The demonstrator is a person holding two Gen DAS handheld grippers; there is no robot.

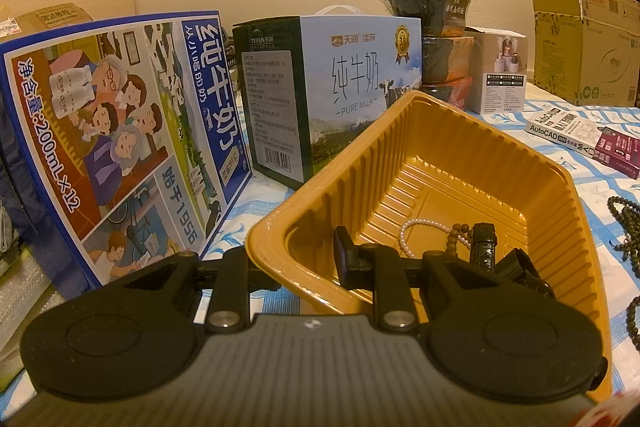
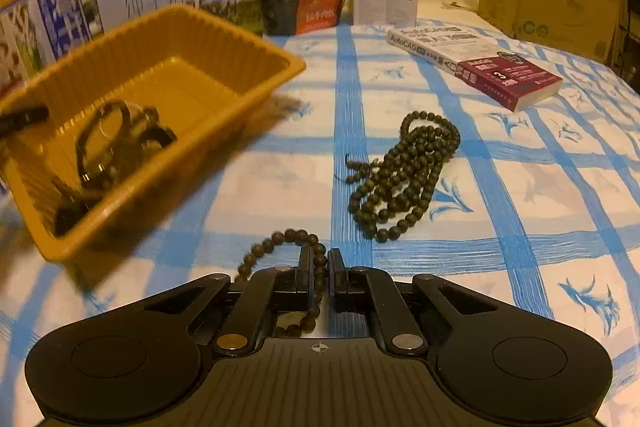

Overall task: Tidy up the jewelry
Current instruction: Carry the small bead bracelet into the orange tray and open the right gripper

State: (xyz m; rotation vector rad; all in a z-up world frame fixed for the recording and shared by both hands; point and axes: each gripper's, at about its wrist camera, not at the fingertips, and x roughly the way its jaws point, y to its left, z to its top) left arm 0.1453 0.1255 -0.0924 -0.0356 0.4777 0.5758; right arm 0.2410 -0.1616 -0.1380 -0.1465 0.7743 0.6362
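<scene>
The table [image 2: 500, 195], under a blue-checked cloth, lies open ahead and right of the right fingers [image 2: 323, 259] as far as the books [image 2: 480, 63]. The tray [image 1: 460, 155] is tilted; the left fingers [image 1: 298, 259] clamp its near rim, one finger inside. A large bead coil [image 2: 404, 179] lies ahead-right. The right fingers are nearly closed on a small bead strand [image 2: 280, 243]. The tray's contents are blurred, partly hidden.
</scene>
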